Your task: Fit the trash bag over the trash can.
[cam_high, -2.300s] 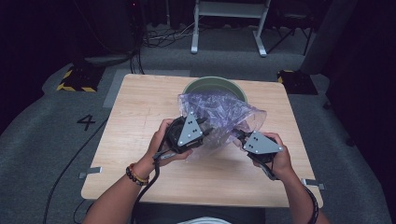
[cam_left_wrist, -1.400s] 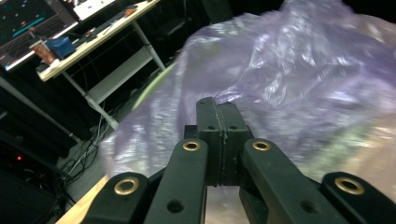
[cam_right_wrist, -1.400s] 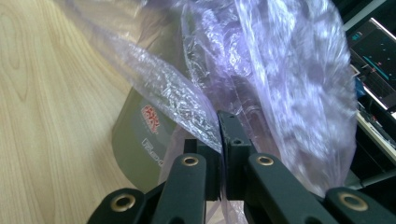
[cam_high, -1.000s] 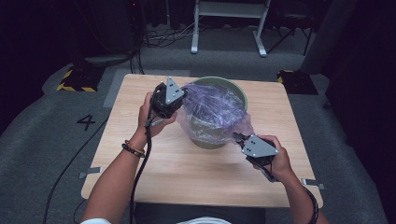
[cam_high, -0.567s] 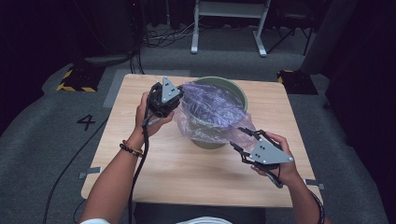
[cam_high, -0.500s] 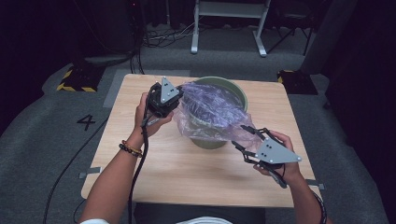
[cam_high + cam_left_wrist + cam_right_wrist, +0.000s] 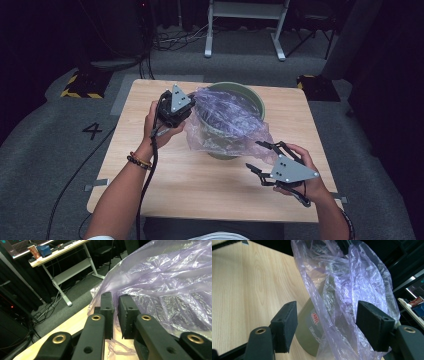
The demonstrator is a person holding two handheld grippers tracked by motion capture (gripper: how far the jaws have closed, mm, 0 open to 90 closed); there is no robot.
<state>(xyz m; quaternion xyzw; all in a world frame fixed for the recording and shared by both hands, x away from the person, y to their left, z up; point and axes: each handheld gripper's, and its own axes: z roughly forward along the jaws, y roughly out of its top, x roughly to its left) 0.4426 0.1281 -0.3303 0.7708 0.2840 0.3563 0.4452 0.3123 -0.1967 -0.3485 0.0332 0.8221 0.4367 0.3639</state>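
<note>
Left gripper [image 7: 176, 107] is pinching the edge of the one purple plastic bag [image 7: 227, 117] at the bin's left rim. Right gripper [image 7: 262, 159] has just been opening, jaws wide, nothing clamped. One green bin [image 7: 240, 91] sits mid-desk [image 7: 200, 180], bag draped over it. Its red label [image 7: 314, 318] is too blurry to read.

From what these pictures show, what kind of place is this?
Probably a lab or studio set up for recording, not a home. A small wooden table stands alone on grey carpet with a number 4 marked on it, cables run along the dark back wall, and a desk nearby holds equipment.
</note>
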